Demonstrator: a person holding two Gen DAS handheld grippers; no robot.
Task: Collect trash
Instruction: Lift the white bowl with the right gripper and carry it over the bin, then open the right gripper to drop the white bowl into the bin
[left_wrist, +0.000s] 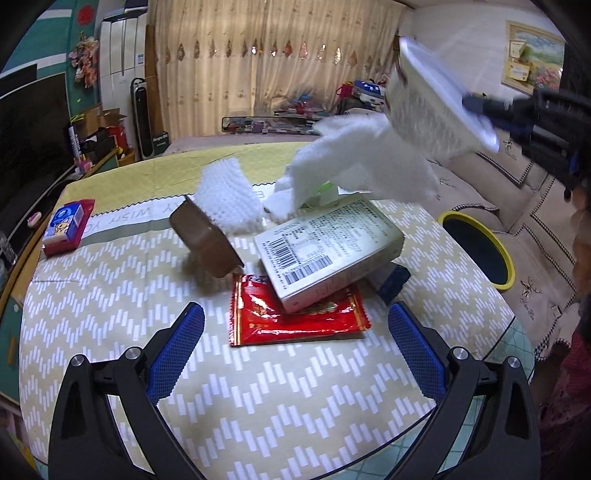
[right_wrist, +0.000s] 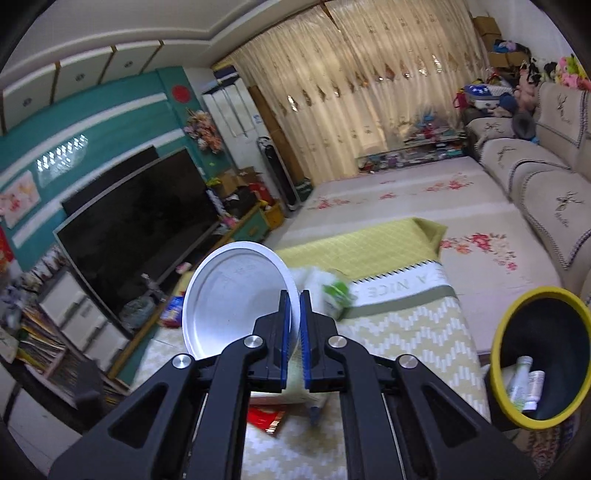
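Note:
My left gripper (left_wrist: 295, 332) is open and empty, low over the table, just in front of a red snack wrapper (left_wrist: 295, 321). A grey printed carton (left_wrist: 328, 247) lies tilted on the wrapper. A brown tub (left_wrist: 205, 242) lies on its side beside white foam netting (left_wrist: 227, 195) and a white foam sheet (left_wrist: 362, 158). My right gripper (right_wrist: 294, 295) is shut on the rim of a white paper cup (right_wrist: 236, 295), held in the air over the table; in the left wrist view the cup (left_wrist: 432, 107) is at upper right. The yellow-rimmed bin (right_wrist: 543, 354) holds small bottles.
A red and blue tissue pack (left_wrist: 66, 225) lies at the table's far left. The bin (left_wrist: 476, 247) stands off the table's right edge, by a sofa (right_wrist: 546, 192). A TV (right_wrist: 140, 221) stands to the left. A blue-edged packet (left_wrist: 391, 280) sticks out under the carton.

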